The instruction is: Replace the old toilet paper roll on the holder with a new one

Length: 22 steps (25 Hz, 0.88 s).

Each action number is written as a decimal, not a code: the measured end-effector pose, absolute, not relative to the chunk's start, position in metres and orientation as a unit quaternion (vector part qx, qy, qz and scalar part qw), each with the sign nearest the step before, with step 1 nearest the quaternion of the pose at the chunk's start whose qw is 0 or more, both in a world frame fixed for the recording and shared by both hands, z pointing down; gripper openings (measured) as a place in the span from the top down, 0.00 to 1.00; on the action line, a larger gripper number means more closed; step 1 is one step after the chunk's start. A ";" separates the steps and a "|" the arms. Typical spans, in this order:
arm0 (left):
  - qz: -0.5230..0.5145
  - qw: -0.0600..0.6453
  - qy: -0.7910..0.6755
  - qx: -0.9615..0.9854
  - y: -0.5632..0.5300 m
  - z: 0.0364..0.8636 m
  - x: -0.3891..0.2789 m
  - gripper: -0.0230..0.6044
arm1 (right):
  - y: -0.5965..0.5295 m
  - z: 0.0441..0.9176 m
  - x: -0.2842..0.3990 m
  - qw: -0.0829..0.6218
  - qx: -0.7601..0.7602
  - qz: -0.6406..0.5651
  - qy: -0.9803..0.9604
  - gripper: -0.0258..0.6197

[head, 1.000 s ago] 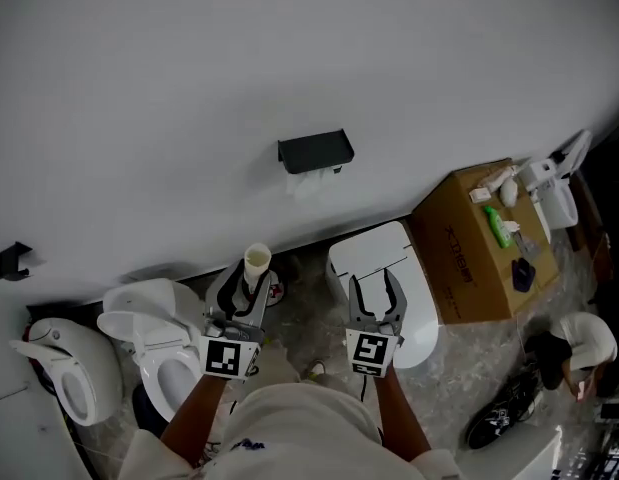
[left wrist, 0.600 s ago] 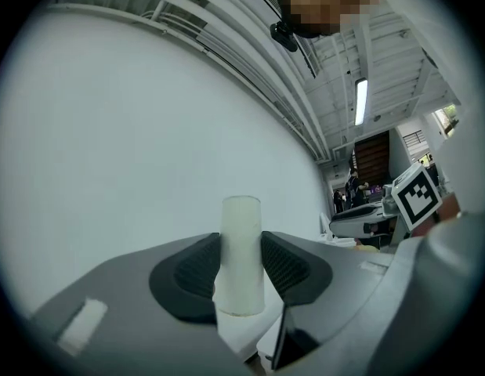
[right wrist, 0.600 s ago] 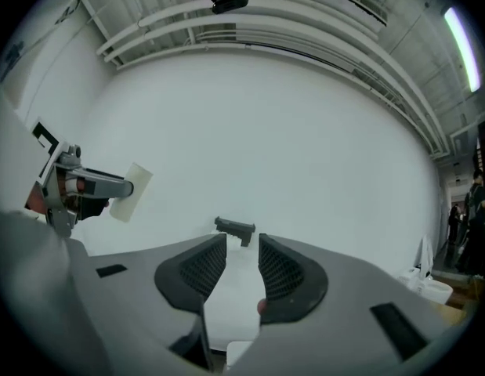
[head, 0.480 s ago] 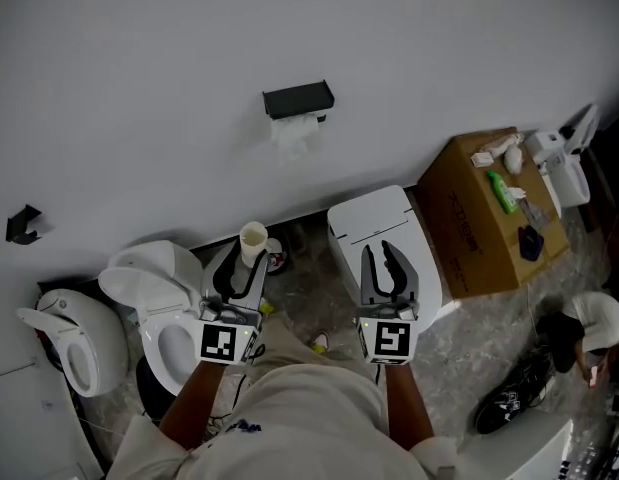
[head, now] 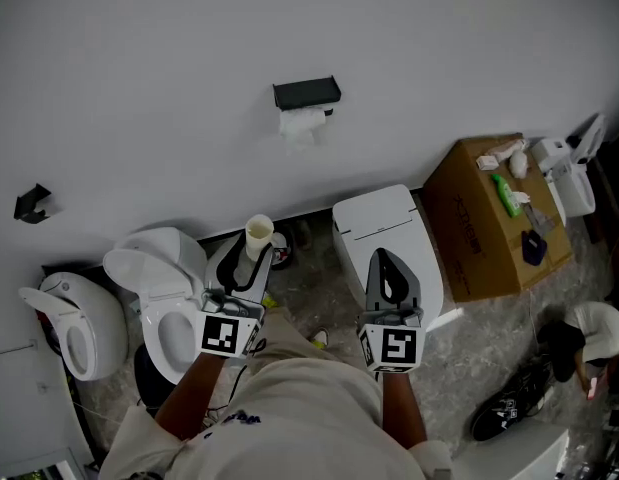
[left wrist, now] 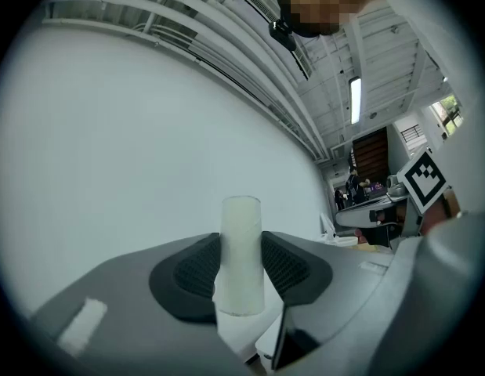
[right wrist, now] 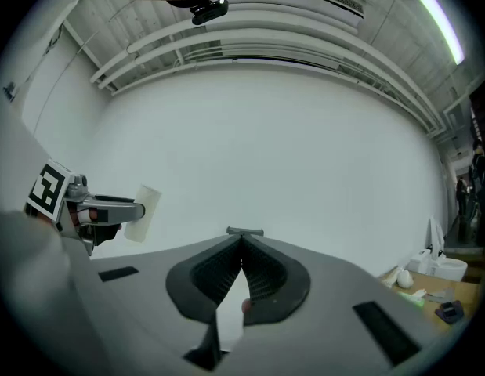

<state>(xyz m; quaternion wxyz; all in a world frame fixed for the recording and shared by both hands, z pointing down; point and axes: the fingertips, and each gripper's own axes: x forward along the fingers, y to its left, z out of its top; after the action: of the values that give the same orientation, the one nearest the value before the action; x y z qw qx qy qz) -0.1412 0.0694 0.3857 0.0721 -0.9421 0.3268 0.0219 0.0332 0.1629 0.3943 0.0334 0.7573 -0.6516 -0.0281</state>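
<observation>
A black holder is fixed on the white wall, with white toilet paper hanging under it. My left gripper is shut on an empty pale cardboard tube, which stands upright between the pads. The tube fills the middle of the left gripper view. My right gripper has just been closing and is shut with nothing between its jaws. In the right gripper view, the tips meet just below the distant holder. The left gripper and tube show at the left.
An open white toilet and a second one stand at the lower left. A closed white toilet is below the right gripper. At the right are a cardboard box with bottles on it, black shoes and a crouching person.
The right gripper's jaws went from wide open to shut with nothing between them. Both grippers shifted a little toward the wall. The left gripper kept hold of the tube.
</observation>
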 end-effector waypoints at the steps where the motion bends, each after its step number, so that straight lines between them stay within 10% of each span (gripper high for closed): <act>1: 0.025 0.072 0.329 -0.941 0.070 0.384 -0.141 0.69 | 0.164 0.393 0.033 0.029 0.758 -0.028 -0.651 0.96; 22: 0.020 0.098 0.346 -0.933 0.064 0.372 -0.140 0.69 | 0.160 0.393 0.034 0.040 0.744 -0.003 -0.667 0.96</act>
<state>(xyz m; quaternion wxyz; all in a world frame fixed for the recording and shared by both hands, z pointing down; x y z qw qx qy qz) -0.1399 0.0645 0.3723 0.0978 -0.9328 0.3464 0.0202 0.0335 0.1596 0.3935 0.0404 0.7444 -0.6665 -0.0033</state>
